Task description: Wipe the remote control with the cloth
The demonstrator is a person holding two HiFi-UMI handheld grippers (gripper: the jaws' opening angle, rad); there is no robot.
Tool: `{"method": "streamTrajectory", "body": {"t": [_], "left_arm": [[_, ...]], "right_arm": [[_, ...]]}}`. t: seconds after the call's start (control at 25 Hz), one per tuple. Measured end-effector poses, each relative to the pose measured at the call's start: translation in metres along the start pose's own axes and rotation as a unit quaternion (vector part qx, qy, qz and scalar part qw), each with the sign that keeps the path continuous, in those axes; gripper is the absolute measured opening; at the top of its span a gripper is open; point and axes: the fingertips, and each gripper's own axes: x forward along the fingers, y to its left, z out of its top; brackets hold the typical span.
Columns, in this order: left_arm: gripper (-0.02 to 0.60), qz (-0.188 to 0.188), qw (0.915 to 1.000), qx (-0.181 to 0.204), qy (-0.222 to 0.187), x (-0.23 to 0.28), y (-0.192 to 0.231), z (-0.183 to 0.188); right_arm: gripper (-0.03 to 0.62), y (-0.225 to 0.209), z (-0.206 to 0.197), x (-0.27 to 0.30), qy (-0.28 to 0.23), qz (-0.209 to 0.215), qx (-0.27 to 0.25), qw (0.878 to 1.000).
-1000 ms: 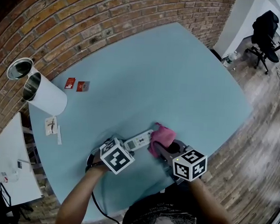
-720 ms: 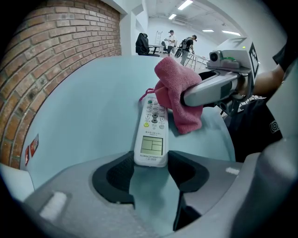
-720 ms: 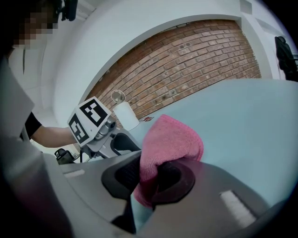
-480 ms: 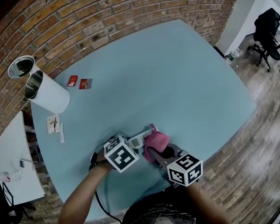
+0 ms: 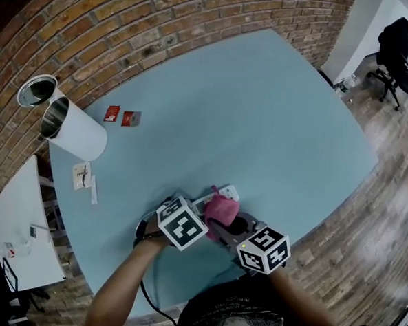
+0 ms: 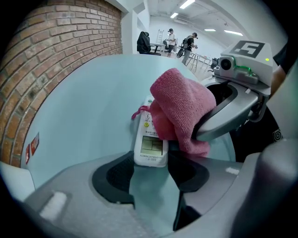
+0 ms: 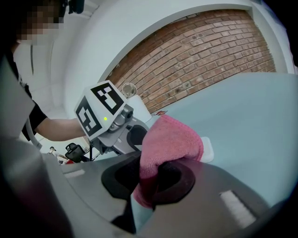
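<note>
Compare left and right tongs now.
Left tongs clamp the white remote by its near end, jaws wide; right tongs pinch the pink cloth, jaws nearly together. Left tongs grip something rigid; right tongs grip something bunched, laid over the remote. Shared: both are shut on something.

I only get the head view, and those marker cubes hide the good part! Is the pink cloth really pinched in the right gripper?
Observer: Yes. The right gripper view shows the right gripper with its jaws closed on a fold of the pink cloth.
Operator: Is the other one holding the remote?
Observer: Yes. In the left gripper view, the left gripper has the remote control by its near end, pads against both sides.
Operator: What's on top of the remote?
Observer: A display screen faces up near the held end, and the cloth rests just beyond it.
</note>
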Motion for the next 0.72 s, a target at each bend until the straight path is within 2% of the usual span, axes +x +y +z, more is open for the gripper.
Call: {"method": "streamTrajectory", "body": {"t": [0.2,0.44,0.72], "left_arm": [[0.225,0.000,1.0000,0.004,0.003,0.001,0.000,0.001],[0.227,-0.002,0.9999,0.006,0.008,0.001,-0.002,0.001],[0.229,-0.003,0.9995,0.012,0.030,0.001,-0.003,0.002]], "right_arm": [[0.063,-0.004,0.040,-0.014,-0.011,0.016,-0.032,0.999],[0.063,-0.016,0.098,0.001,-0.006,0.031,-0.115,0.993],[0.063,-0.016,0.097,0.055,0.054,0.074,-0.184,0.979]]}}
